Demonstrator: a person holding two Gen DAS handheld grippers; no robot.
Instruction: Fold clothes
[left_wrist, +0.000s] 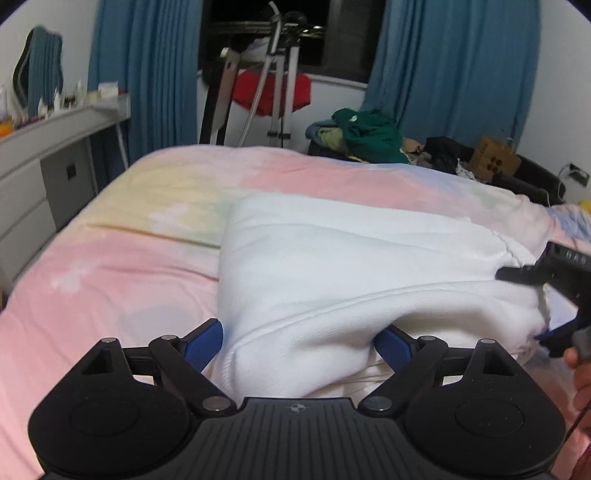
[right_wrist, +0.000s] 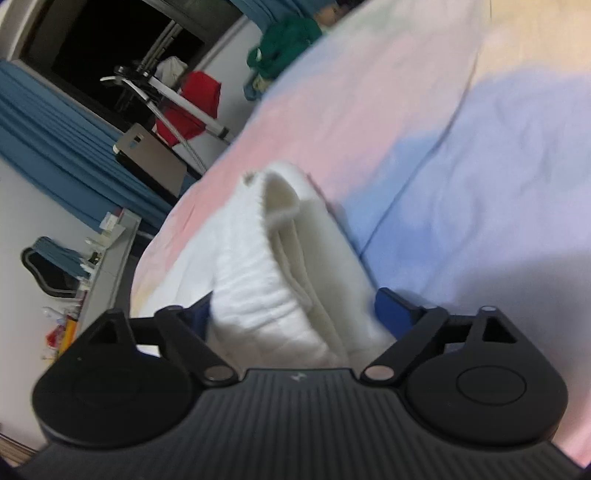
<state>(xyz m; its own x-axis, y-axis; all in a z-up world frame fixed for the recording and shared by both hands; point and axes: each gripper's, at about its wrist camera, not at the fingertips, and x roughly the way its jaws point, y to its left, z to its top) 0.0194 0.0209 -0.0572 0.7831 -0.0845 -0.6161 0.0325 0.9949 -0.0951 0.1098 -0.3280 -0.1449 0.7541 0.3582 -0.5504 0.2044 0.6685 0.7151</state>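
Observation:
A white fleece garment lies partly folded on the bed's pastel sheet. My left gripper has its blue fingers closed around a thick bunch of the garment's near edge. My right gripper is tilted and clamps the garment's ribbed hem, with folded layers showing between the fingers. The right gripper also shows in the left wrist view at the garment's right end, with a hand behind it.
A pile of clothes with a green garment and a cardboard box sit beyond the bed's far right. A grey dresser with small items stands left. A metal stand with red cloth stands before the window and blue curtains.

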